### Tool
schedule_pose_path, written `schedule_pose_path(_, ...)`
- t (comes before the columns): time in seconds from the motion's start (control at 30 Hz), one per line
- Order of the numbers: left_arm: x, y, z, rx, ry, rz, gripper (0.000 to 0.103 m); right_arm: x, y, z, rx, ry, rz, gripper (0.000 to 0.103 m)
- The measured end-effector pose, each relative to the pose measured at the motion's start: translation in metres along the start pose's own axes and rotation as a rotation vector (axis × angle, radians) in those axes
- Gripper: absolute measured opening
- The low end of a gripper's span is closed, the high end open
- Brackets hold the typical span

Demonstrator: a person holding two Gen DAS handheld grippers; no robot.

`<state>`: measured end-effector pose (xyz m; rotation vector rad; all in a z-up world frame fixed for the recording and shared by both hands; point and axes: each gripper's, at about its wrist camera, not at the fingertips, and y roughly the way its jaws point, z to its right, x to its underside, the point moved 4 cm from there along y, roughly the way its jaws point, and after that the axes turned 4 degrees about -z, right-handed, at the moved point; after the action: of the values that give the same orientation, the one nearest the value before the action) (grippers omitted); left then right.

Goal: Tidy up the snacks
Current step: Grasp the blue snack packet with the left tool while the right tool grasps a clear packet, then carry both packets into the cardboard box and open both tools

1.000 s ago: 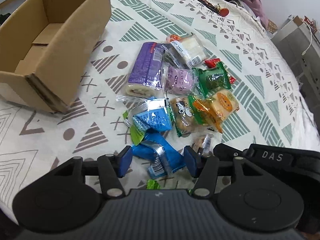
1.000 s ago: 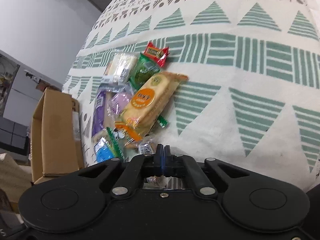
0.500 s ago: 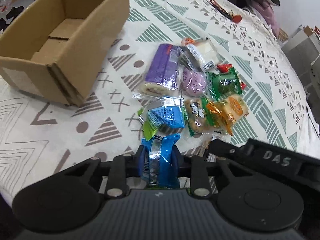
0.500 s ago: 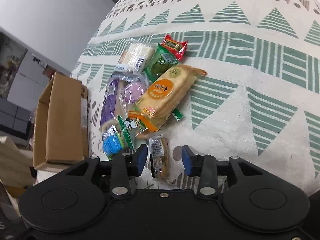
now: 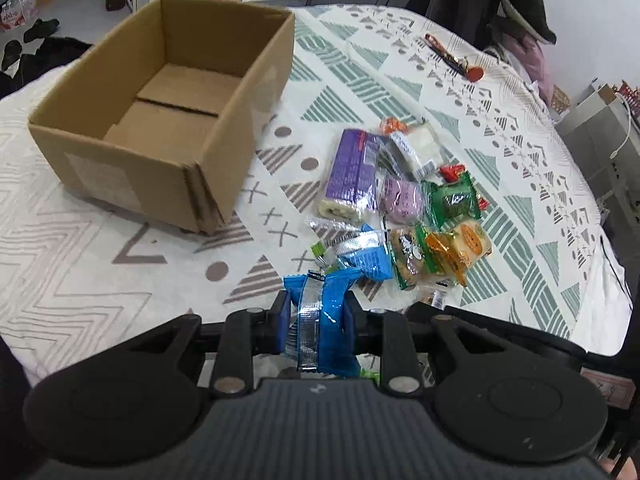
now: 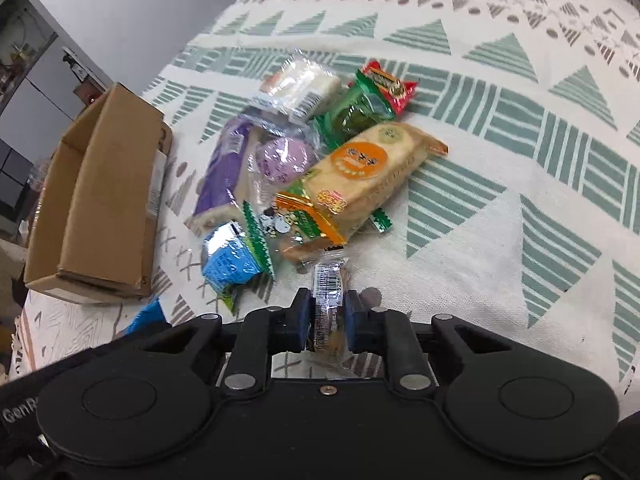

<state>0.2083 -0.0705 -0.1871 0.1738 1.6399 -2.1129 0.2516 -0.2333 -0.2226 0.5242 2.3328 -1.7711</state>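
My left gripper (image 5: 317,316) is shut on a blue snack packet (image 5: 320,320), held above the tablecloth near the table's front. My right gripper (image 6: 327,318) is shut on a small clear-wrapped snack bar (image 6: 329,300). A pile of snacks lies ahead: a purple roll cake (image 5: 352,172), a second blue packet (image 5: 366,254), an orange cracker pack (image 6: 360,176), a green pack (image 6: 352,114), a white cake (image 6: 300,86). An open cardboard box (image 5: 168,120) with nothing in it stands to the left of the pile.
The patterned tablecloth (image 5: 100,280) covers a round table, with its edge (image 5: 612,280) at the right. A red object (image 5: 460,60) lies at the far side. Shoes and bottles sit on the floor beyond the box.
My left gripper shut on the blue packet and lifted it, pulling back from the pile. My right gripper opened, then shut on the small clear-wrapped bar.
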Motion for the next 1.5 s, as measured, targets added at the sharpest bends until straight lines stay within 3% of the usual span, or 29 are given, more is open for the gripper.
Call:
schedule_pose_path(0.4, -0.009, -0.048, -0.021, -0.003, 0.010, 0.107, 0.026, 0.003, -0.046, -0.022, -0.035, -0.068, 0.168, 0.018)
schedule_pose_path(0.83, -0.032, -0.095, -0.053, -0.067, -0.009, 0.223, 0.026, -0.002, -0.069, -0.066, -0.102, -0.174, 0.273, 0.018)
schedule_pose_path(1.5, -0.079, -0.107, -0.106, -0.111, -0.054, 0.283, 0.026, -0.027, -0.062, -0.149, -0.237, -0.253, 0.291, 0.018)
